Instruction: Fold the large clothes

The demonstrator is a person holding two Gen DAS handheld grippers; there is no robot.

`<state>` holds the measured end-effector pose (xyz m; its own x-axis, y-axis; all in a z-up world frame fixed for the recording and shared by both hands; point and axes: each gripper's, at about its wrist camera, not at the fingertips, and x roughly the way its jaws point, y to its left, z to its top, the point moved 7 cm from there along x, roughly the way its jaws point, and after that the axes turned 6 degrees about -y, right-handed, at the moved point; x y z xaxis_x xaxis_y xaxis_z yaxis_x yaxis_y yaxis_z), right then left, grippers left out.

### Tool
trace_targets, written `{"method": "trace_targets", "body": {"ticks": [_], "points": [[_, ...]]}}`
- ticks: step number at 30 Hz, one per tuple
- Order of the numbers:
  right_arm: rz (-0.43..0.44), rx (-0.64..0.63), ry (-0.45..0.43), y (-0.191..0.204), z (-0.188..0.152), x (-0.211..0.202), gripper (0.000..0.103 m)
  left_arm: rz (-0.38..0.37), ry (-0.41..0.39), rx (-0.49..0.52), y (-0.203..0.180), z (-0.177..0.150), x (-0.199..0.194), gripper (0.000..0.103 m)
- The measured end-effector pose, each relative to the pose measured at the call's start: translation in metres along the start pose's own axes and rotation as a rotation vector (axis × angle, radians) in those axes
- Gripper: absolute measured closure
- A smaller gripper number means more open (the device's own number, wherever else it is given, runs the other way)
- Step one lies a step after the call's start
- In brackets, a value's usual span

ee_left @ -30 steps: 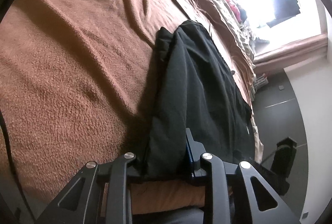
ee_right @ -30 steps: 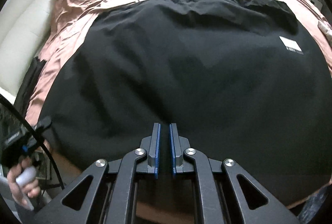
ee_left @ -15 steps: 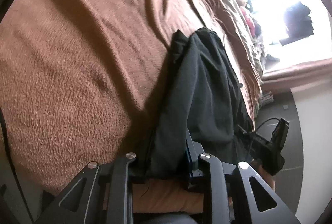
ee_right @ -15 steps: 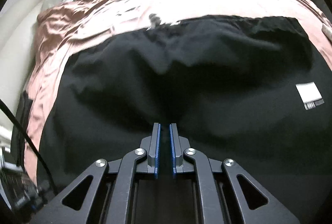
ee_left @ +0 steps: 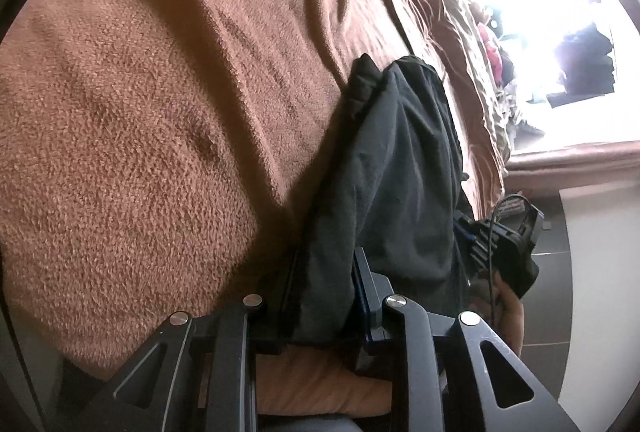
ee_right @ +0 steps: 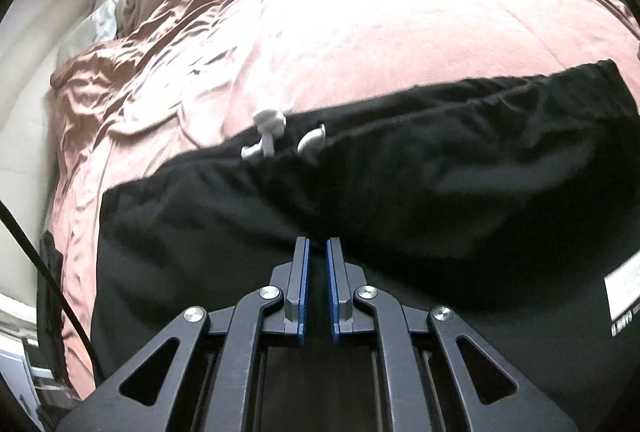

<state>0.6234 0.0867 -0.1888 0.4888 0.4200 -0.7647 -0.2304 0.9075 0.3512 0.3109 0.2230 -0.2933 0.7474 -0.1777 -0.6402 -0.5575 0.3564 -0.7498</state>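
- Black, soft fleece-like garment (ee_left: pixel 400 159) is sagging limply over the brown blanket (ee_left: pixel 140 111) on the bed.
- Left gripper (ee_left: pixel 324 296) jaws are clamping a bunched edge of it.
- Right gripper (ee_right: pixel 317 264) jaws are pinching a thin fold of the same cloth, best held by corners.

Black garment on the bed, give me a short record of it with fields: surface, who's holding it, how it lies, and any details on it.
garment: black garment, large, dark fabric
surface: brown bedspread on a bed
left gripper: fingers closed on a bunched edge of the fabric
right gripper: fingers closed on a fold of the fabric
lie: part doubled over itself, far edge lying across the bedspread
details: white drawstring ends at the far edge; white label at the right
other: person's hand on the right gripper, seen from the left wrist
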Motion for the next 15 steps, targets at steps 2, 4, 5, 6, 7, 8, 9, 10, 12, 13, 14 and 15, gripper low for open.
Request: {"method": "trace_targets", "body": {"ticks": [2, 4, 5, 6, 7, 8, 9, 10, 12, 13, 14, 15], "points": [[0.029, 0.01, -0.002, -0.002, 0.003, -0.003, 0.097, 0.002, 0.003, -0.004, 0.0, 0.0, 0.0, 0.077], [0.107, 0.04, 0.013, -0.003, 0.0, -0.015, 0.097, -0.008, 0.006, -0.016, -0.002, 0.0, -0.001, 0.081], [0.153, 0.042, 0.0, -0.003, -0.001, -0.027, 0.097, -0.018, 0.005, -0.019, -0.004, 0.001, -0.002, 0.082], [0.17, 0.027, -0.028, -0.001, -0.005, -0.041, 0.097, -0.027, 0.001, -0.019, -0.007, 0.002, -0.004, 0.084], [0.164, 0.013, -0.044, -0.003, -0.007, -0.05, 0.097, -0.035, -0.003, -0.017, -0.01, 0.002, -0.005, 0.085], [0.16, 0.002, -0.054, -0.003, -0.013, -0.058, 0.097, -0.044, -0.008, -0.011, -0.013, 0.002, -0.007, 0.085], [0.168, -0.004, -0.058, -0.002, -0.019, -0.064, 0.097, -0.058, -0.013, -0.005, -0.019, 0.002, -0.011, 0.086], [0.181, -0.007, -0.062, -0.002, -0.027, -0.071, 0.097, -0.076, -0.018, 0.001, -0.024, 0.002, -0.014, 0.086], [0.186, -0.016, -0.062, -0.005, -0.041, -0.08, 0.097, -0.107, -0.027, 0.028, -0.038, 0.003, -0.02, 0.086], [0.19, -0.02, -0.059, -0.006, -0.051, -0.084, 0.097, -0.122, -0.033, 0.048, -0.046, 0.003, -0.023, 0.087], [0.196, -0.023, -0.051, -0.008, -0.06, -0.088, 0.097, -0.139, -0.036, 0.068, -0.053, 0.003, -0.026, 0.087], [0.201, -0.028, -0.041, -0.008, -0.069, -0.091, 0.097, -0.155, -0.037, 0.087, -0.061, 0.002, -0.028, 0.087]]}}
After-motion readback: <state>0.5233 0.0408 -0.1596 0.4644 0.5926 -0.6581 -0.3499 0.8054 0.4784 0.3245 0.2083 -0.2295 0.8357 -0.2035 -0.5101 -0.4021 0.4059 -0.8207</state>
